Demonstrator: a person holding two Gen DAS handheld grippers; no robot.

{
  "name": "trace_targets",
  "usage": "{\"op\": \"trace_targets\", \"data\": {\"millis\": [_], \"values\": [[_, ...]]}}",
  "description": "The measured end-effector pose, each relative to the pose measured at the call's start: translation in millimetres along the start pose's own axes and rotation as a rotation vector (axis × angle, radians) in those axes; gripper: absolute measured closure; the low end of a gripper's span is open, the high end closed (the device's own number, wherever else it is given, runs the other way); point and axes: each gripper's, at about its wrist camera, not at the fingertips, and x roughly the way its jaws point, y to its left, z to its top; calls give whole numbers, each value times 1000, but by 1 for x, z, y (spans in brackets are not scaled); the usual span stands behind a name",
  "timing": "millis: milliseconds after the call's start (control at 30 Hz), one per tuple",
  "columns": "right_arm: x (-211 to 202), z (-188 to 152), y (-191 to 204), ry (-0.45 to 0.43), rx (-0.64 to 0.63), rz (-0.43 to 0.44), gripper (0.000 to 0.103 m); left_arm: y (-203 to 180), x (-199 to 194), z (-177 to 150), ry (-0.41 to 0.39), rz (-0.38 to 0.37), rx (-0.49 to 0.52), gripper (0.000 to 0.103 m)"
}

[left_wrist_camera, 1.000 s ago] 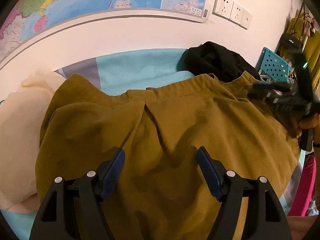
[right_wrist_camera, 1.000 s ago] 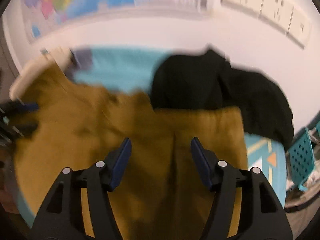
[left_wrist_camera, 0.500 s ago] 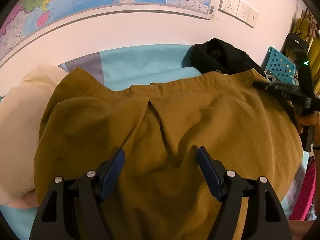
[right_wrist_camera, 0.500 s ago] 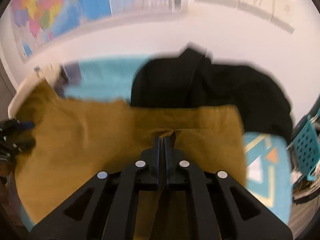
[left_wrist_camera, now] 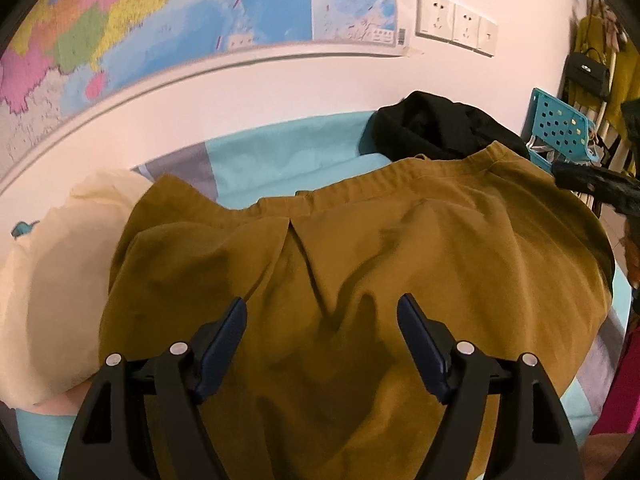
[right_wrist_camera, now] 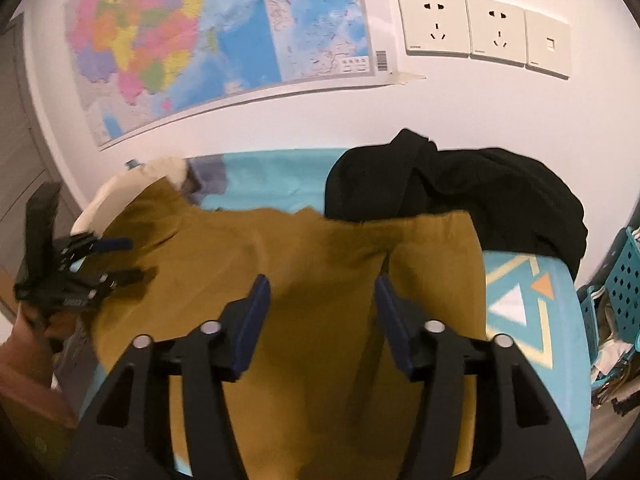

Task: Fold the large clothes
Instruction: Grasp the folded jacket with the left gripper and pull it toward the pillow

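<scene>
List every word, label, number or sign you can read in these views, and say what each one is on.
No text can be read in either view.
Wall map: place names and legend box too small and blurred.
Barcode at the map's lower right corner: bars show, digits illegible.
Wall sockets: small marks, unreadable.
Left gripper: pale label on its body, blurred.
Mustard garment, black garment: no print visible.
</scene>
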Motion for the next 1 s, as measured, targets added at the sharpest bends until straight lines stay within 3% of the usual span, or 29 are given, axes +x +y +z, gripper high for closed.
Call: {"op": "trace_targets", "data": {"millis": [167, 200, 233, 367, 433, 500, 600, 733, 867, 1000], "values": [[7, -28, -28, 77, 62, -66, 50, 3, 7, -7, 14, 6, -1, 25], [14, -36, -39, 91, 69, -133, 52, 6, 12, -8, 29, 15, -13, 25], [19, -40, -47, 98, 84, -172, 63, 9, 17, -8, 43, 17, -25, 25], [25, -50, -67, 75, 188, -116, 68, 26, 26, -11, 67, -24, -95, 25], [17, -46, -61, 59, 189, -135, 64, 25, 20, -12, 53, -9, -93, 26], [3, -43, -52, 17, 194, -92, 56, 24, 8, -15, 23, -23, -83, 27], [-22, -42, -21, -45, 113, -9, 54, 22, -18, -25, -35, -69, -62, 27], [-31, -52, 4, -45, 52, 101, 50, 23, -33, -43, -49, -82, -61, 26], [2, -77, -1, 68, 87, 55, 52, 30, -18, -57, -9, -43, -96, 26], [-1, -74, 12, 62, 58, 0, 49, 24, -18, -60, -13, -4, -72, 26]]}}
